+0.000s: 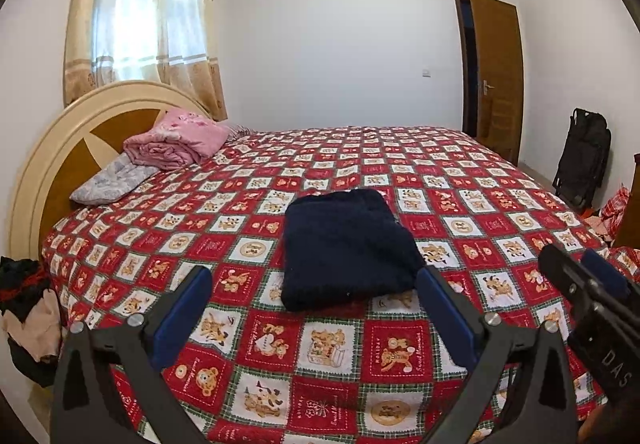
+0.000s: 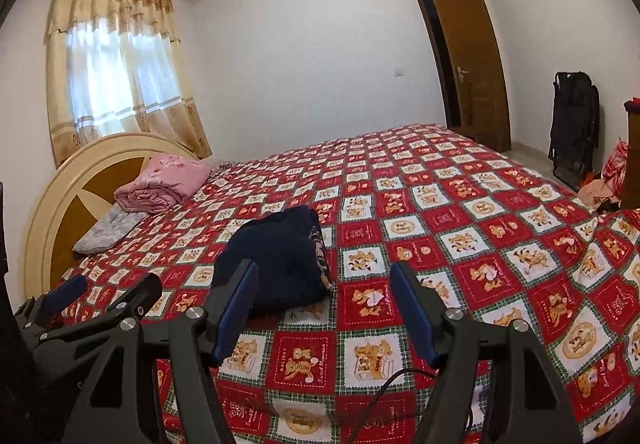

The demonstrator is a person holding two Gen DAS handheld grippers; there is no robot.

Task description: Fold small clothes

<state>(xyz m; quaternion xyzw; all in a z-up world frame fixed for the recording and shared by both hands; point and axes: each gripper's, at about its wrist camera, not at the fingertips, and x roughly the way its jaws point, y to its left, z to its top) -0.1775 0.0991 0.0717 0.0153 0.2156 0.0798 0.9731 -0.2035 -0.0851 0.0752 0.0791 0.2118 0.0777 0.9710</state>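
Note:
A navy blue garment [image 1: 344, 244] lies folded into a thick rectangle on the red checked bedspread [image 1: 400, 348]. My left gripper [image 1: 314, 276] hangs just in front of its near edge, open wide, with nothing between its blue pads. In the right wrist view the same folded garment [image 2: 280, 252] sits ahead and slightly left of my right gripper [image 2: 324, 266], which is open and holds nothing; its left pad stands in front of the garment's near edge. Each gripper shows in the other's view: the right gripper [image 1: 570, 258] at the right edge, the left gripper [image 2: 108, 290] at the lower left.
A pink folded blanket [image 1: 176, 140] and a grey pillow [image 1: 112, 180] lie by the round headboard [image 1: 48, 164]. Clothes are piled on the floor at the left [image 1: 24, 304] and right [image 1: 612, 208]. A black folded chair [image 1: 584, 156] leans on the wall near the door [image 1: 496, 76].

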